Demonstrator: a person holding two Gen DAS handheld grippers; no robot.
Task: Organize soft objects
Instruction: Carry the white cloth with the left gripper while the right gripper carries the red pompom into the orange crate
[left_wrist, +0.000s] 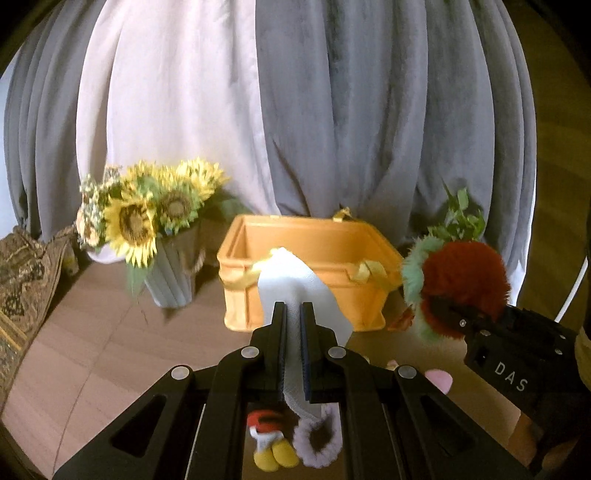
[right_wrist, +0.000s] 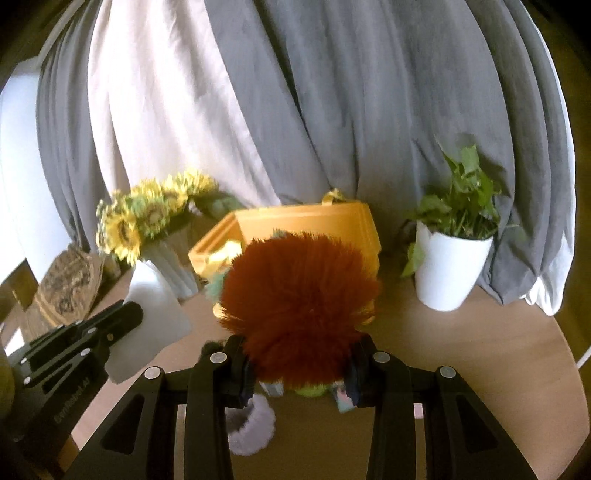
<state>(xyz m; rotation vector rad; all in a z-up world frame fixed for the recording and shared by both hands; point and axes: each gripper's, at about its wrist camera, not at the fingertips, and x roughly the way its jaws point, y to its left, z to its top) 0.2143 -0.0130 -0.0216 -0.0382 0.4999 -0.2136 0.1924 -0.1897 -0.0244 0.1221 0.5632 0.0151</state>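
My left gripper (left_wrist: 293, 314) is shut on a white cloth (left_wrist: 295, 273), which hangs in front of the orange bin (left_wrist: 314, 236). From the right wrist view the same cloth (right_wrist: 155, 317) and left gripper (right_wrist: 125, 314) show at the left. A fluffy red-brown plush with green trim (right_wrist: 299, 295) is pinched in my right gripper (right_wrist: 299, 350), just in front of the bin (right_wrist: 306, 218); from the left wrist it is the plush (left_wrist: 461, 280) at the right. Below on the table lie a small red-and-yellow plush toy (left_wrist: 269, 443) and a fuzzy lilac ring (left_wrist: 317, 443).
A vase of sunflowers (left_wrist: 155, 221) stands left of the bin, a white pot with a green plant (right_wrist: 450, 266) to its right. Grey and white curtains (left_wrist: 332, 110) hang behind. A patterned cushion (left_wrist: 22, 280) sits at the far left. The wooden table's rim (right_wrist: 546, 332) curves at the right.
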